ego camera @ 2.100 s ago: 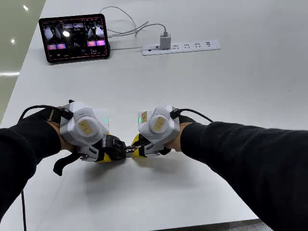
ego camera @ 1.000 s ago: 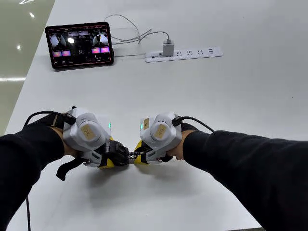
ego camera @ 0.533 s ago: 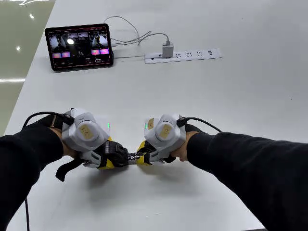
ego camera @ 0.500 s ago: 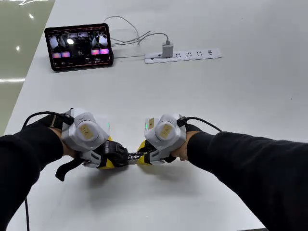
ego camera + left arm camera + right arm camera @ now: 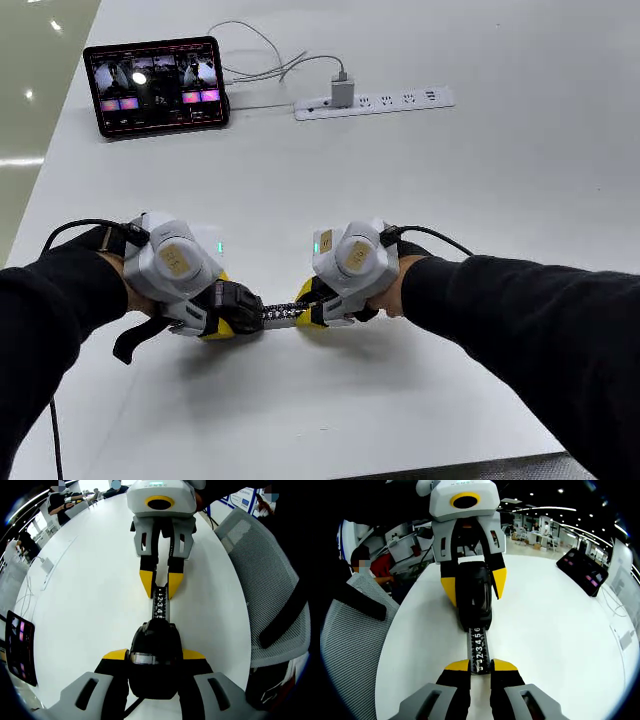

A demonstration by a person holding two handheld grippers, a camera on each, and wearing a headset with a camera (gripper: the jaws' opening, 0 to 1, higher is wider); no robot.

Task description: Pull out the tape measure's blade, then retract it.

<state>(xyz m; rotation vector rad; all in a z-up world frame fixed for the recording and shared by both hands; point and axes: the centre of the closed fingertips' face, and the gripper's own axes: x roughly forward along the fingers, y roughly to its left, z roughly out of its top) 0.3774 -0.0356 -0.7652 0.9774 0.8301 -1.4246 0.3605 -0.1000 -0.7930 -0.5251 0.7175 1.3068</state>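
Head view has both grippers low on the white bench [image 5: 480, 200], facing each other, with the tape measure [image 5: 240, 304] lying between them. My left gripper [image 5: 232, 312] has its fingers [image 5: 115, 656] clamped on the black-and-yellow case [image 5: 155, 645], 1 on each side, which the left gripper view confirms. My right gripper [image 5: 310, 316] has its fingers [image 5: 457, 666] pinched narrow on the free end of the blade [image 5: 282, 314].

What has changed is the gap. 2.1 s ago the 2 grippers sat almost nose to nose and hardly any blade showed. 0.5 s ago a short strip had appeared. Now the gap is wider again and a longer run of blade spans it. In the right gripper view I can read printed numerals up to 6 between my fingertips and the mouth of the case. The case looks to be resting on the bench, though the head camera has shifted, so I cannot say for certain which hand did the travelling.

I judge the pull-out to be under way but early, since only a short length is out. The next move calls for drawing straight along the blade's own line with the left grip steady. A sideways drift could kink the strip, or let its end slip from the narrow pinch and snap back. Retraction is not yet begun.

A tablet [image 5: 155, 83] and a power strip [image 5: 375, 100] sit at the far edge, well apart from the work.
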